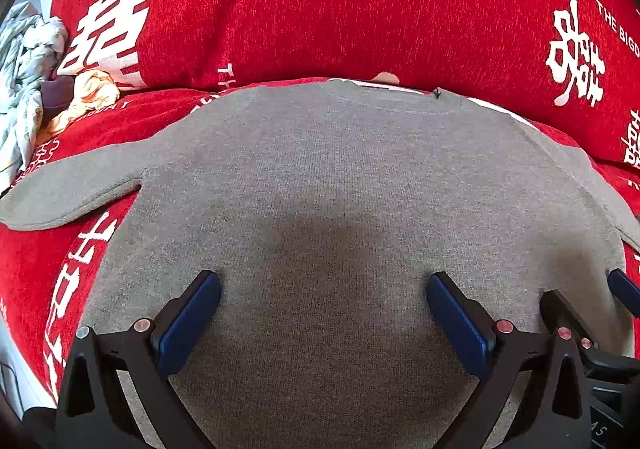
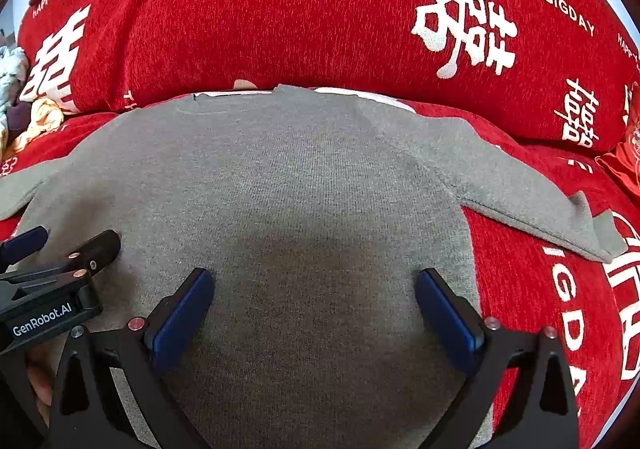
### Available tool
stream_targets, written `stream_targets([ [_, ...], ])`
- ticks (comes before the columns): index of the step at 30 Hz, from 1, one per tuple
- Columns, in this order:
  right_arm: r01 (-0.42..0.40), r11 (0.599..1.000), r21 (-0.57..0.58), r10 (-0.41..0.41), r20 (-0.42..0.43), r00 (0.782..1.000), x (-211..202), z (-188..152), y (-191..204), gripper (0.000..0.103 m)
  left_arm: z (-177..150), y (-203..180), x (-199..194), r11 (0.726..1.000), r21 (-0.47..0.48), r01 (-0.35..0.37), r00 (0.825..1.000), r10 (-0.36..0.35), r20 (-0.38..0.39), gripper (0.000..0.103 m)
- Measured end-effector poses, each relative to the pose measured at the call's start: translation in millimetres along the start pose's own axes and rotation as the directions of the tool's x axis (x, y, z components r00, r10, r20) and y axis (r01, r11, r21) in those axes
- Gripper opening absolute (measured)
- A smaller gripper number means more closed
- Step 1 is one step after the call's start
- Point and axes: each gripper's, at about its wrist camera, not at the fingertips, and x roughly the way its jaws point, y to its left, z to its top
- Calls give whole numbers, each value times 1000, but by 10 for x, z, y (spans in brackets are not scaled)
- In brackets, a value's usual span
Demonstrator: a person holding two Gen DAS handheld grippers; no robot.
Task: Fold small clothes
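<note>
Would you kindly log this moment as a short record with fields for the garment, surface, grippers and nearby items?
garment: grey knit sweater, spread flat, both sleeves out to the sides
surface: red sofa cover with white lettering
left gripper: open, over the sweater's lower part, holding nothing
right gripper: open, over the sweater's lower part, holding nothing
nearby: crumpled clothes at far left
fold: not yet begun
</note>
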Motion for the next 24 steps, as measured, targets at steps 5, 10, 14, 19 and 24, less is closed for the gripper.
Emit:
stream_targets([
  [5, 4, 1000, -2, -4, -4, 1000, 22, -13, 8, 101, -6, 4, -6, 1000, -1, -2, 1000, 2, 0, 103],
  [10, 6, 1000, -8, -6, -23, 1000, 52, 3, 12, 102, 5, 28, -21, 1000, -8, 2, 1000, -2, -10, 103],
  [14, 6, 1000, -10, -7, -57, 998, 84, 26, 7, 102, 34, 29, -11, 1000, -10, -5, 1000, 5, -30, 103],
  [19, 11, 1000, -11, -13, -108, 994, 125, 58, 16, 102, 52, 24, 12, 1000, 14, 2, 998, -1, -65, 103],
  [24, -2, 1000, -23, -2, -168, 986, 160, 125, 9, 102, 129, 11, 51, 1000, 11, 0, 991, 1, -137, 103],
])
